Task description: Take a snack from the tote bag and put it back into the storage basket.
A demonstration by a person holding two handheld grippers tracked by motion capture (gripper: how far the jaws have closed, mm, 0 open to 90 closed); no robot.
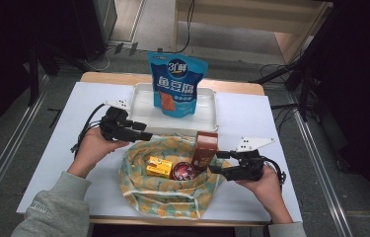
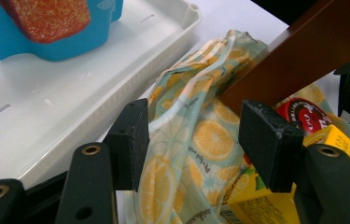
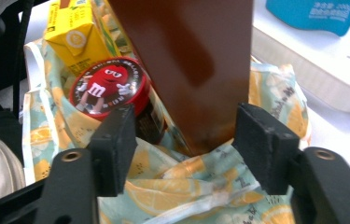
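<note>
My left hand-held gripper [image 1: 145, 136] sits at the far left rim of the lemon-print cloth bag [image 1: 165, 197], jaws spread, with the bag's edge lying between the pads but not pinched; in the left gripper view the cloth [image 2: 196, 140] passes loosely through the gap. My right hand-held gripper [image 1: 220, 163] stands at the bag's right side, jaws also apart and straddling the foot of the brown carton [image 1: 206, 148]; in the right gripper view the carton [image 3: 196, 70] rises between the pads with a gap on each side, so I judge it released, not held. The carton stands upright in the bag, leaning on the right wall, which I take as the reason the cloth keeps its shape there. Beside it lie the red round tin [image 1: 182, 171] and the yellow box [image 1: 159, 167], both inside the bag at its middle. The blue pouch [image 1: 176, 81] stands upright in the white tray [image 1: 207, 118] beyond the bag, on the table [image 1: 251, 128]; I judge it next for packing.
</note>
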